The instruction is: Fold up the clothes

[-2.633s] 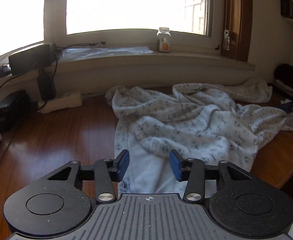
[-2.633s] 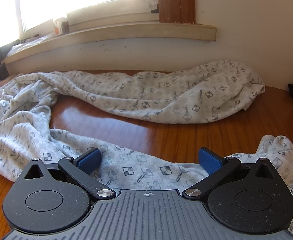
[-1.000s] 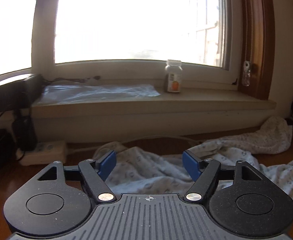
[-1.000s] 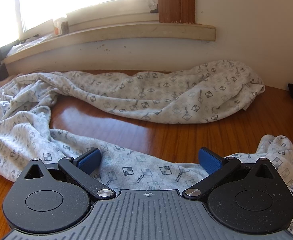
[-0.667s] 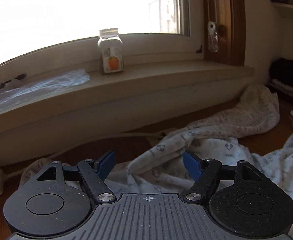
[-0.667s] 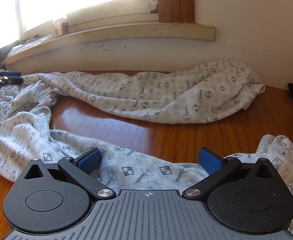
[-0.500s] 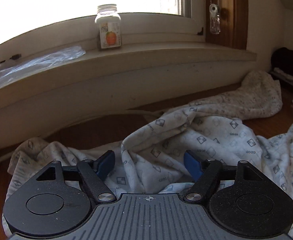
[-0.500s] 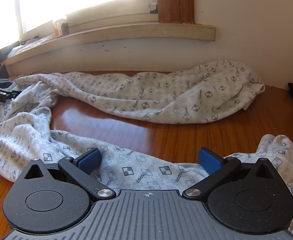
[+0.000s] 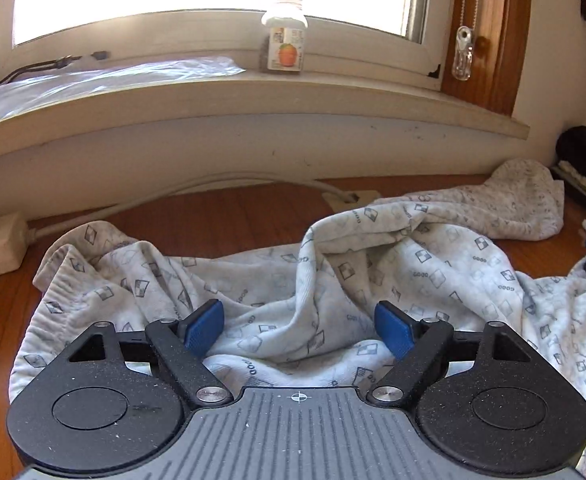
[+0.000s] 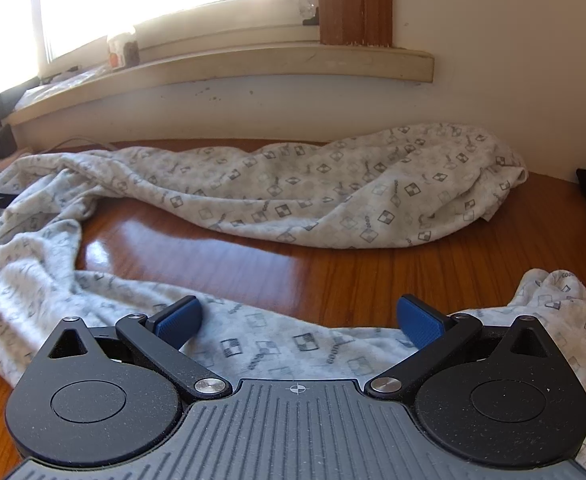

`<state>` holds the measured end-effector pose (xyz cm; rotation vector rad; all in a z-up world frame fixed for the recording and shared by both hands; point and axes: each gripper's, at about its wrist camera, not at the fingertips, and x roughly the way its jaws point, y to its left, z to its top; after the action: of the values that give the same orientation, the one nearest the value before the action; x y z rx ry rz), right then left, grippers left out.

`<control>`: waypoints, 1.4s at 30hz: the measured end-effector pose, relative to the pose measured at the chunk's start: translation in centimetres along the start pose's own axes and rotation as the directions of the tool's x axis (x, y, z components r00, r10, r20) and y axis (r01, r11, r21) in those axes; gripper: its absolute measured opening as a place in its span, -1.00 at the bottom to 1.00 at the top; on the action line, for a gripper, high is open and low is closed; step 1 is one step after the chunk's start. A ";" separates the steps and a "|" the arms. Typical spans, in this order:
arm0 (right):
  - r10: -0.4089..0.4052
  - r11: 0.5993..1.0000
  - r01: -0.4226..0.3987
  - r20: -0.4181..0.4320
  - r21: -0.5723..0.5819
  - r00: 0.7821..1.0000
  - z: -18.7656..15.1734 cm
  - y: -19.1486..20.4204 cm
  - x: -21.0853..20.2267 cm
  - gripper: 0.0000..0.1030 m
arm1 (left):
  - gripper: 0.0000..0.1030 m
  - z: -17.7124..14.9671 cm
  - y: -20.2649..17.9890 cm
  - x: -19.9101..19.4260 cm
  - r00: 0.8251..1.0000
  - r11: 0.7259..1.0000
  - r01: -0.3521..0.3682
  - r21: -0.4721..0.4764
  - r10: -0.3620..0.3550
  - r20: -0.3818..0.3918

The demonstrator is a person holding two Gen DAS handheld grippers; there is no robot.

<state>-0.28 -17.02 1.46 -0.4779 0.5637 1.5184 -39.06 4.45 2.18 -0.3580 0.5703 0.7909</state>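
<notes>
Left claw spread wide, blue pads apart, nothing between them; it sits low over a bunched fold of the patterned garment. Right claw likewise spread wide and gripping nothing, its pads over a strip of the same garment along the near edge. Garment is pale with small checked diamonds, crumpled, lying on the wooden tabletop. Left view: one ribbed hem edge lies at far left, raised folds run through the middle, and a bundled end lies toward the right wall. Right view: a long rumpled length runs along the wall under the sill; a bare glossy band of tabletop separates it from the near strip. Bare wood also shows behind the cloth in the left view. Window sill carries a small jar and clear plastic sheeting; a white cable runs along the wall base.
</notes>
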 end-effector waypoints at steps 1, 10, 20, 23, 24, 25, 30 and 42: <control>0.007 1.000 -0.007 0.003 0.003 1.000 -0.1 0.0 -0.1 1.00 | 0.65 -0.2 0.3 -0.3 1.000 1.000 0.000 -0.009 0.000 0.002; 0.128 0.985 -0.140 0.112 0.105 0.985 -0.6 -0.6 -2.6 1.00 | 0.70 -0.7 0.4 -1.9 0.999 0.999 -0.040 -0.003 0.040 0.027; 0.044 0.970 -0.081 0.163 0.228 0.986 2.9 -6.2 -0.7 0.97 | 0.84 3.6 -4.9 1.2 0.996 0.987 -0.038 0.155 0.026 0.080; 0.036 0.957 -0.079 0.156 0.278 0.987 2.7 -8.4 0.3 0.86 | 0.84 5.0 -6.5 2.4 0.996 0.982 -0.024 0.187 0.007 0.089; 0.026 0.956 -0.070 0.155 0.285 0.988 2.5 -8.8 0.4 0.84 | 0.84 5.5 -7.0 2.8 0.996 0.980 -0.019 0.197 0.001 0.092; 0.017 0.956 -0.063 0.157 0.288 0.987 2.3 -9.2 0.5 0.74 | 0.84 6.0 -7.5 3.2 0.996 0.978 -0.015 0.208 -0.005 0.094; 0.022 0.949 -0.064 0.137 0.308 0.990 1.2 -10.0 1.0 0.13 | 0.85 6.5 -9.0 5.2 0.990 0.969 -0.022 0.246 -0.013 0.141; -0.011 0.940 -0.032 0.123 0.339 0.992 1.1 -10.2 0.8 -0.18 | 0.99 5.9 -8.7 6.7 0.979 0.968 0.051 0.244 -0.096 0.178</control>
<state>9.96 -15.78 1.31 -0.1124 0.7163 1.4120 -26.67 5.48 3.64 -0.0802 0.4647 0.6672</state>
